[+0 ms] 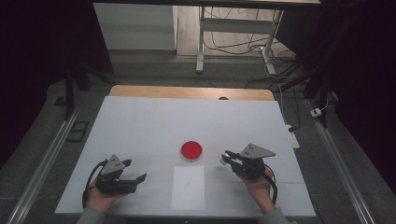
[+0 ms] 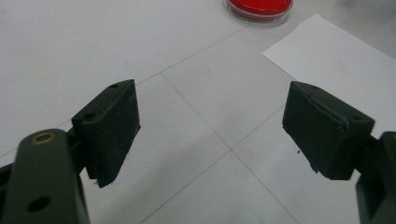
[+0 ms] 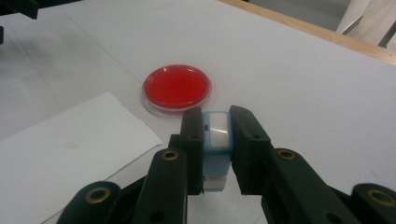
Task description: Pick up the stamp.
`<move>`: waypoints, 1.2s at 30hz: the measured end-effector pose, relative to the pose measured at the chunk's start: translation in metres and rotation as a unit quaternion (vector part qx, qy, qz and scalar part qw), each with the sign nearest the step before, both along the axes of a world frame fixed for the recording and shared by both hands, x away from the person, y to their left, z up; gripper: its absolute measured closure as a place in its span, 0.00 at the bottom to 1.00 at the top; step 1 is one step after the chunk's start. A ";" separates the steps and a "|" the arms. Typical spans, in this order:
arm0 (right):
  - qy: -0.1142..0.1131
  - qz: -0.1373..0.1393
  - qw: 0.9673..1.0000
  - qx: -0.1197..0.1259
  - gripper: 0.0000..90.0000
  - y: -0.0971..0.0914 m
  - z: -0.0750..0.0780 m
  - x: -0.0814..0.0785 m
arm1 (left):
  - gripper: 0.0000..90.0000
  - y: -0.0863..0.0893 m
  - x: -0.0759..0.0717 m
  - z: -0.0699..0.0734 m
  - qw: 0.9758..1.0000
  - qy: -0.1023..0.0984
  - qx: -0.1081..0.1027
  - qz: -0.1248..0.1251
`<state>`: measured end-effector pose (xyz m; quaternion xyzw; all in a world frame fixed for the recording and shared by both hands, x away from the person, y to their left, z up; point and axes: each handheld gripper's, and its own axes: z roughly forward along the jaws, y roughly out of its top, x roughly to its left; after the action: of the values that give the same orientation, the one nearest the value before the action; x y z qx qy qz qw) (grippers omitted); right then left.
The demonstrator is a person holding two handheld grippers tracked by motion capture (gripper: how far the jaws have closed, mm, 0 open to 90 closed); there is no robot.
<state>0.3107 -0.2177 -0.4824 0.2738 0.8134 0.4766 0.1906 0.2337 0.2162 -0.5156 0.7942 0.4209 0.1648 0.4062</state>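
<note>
The right tool (image 3: 215, 140) is clamping a small pale-blue and white block (image 3: 217, 140), possibly a stamp or a small device, its two black jaws pressing flat on the block's sides just short of the red dish (image 3: 176, 87). The left tool (image 1: 122, 179) is standing wide open with nothing between its jaws, resting on the surface (image 1: 140, 126) well to the left of the dish and taking no part. A white sheet (image 1: 188, 186) is lying just nearer the person than the dish, almost touching its rim.

The step in hand is probably carrying the block toward the dish or the sheet. To do it well, the grip should be staying square on the block's flat sides, since the block is narrow and could be twisting if the pressure goes uneven. The approach should be running low and slow, with the block's end kept level. The dish looks light and shallow, so a sideways nudge could be sliding it; coming down from above is safer. The left tool could be steadying the sheet if it starts shifting
</note>
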 end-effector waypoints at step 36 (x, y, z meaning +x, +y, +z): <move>0.000 0.026 0.996 0.081 0.84 0.018 0.012 -0.014 | 0.21 -0.002 0.000 -0.001 1.000 -0.001 0.002 -0.002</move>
<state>0.2969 -0.2000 -0.4699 0.2671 0.7792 0.5454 0.1553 0.2339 0.2137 -0.5169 0.7959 0.4184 0.1653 0.4052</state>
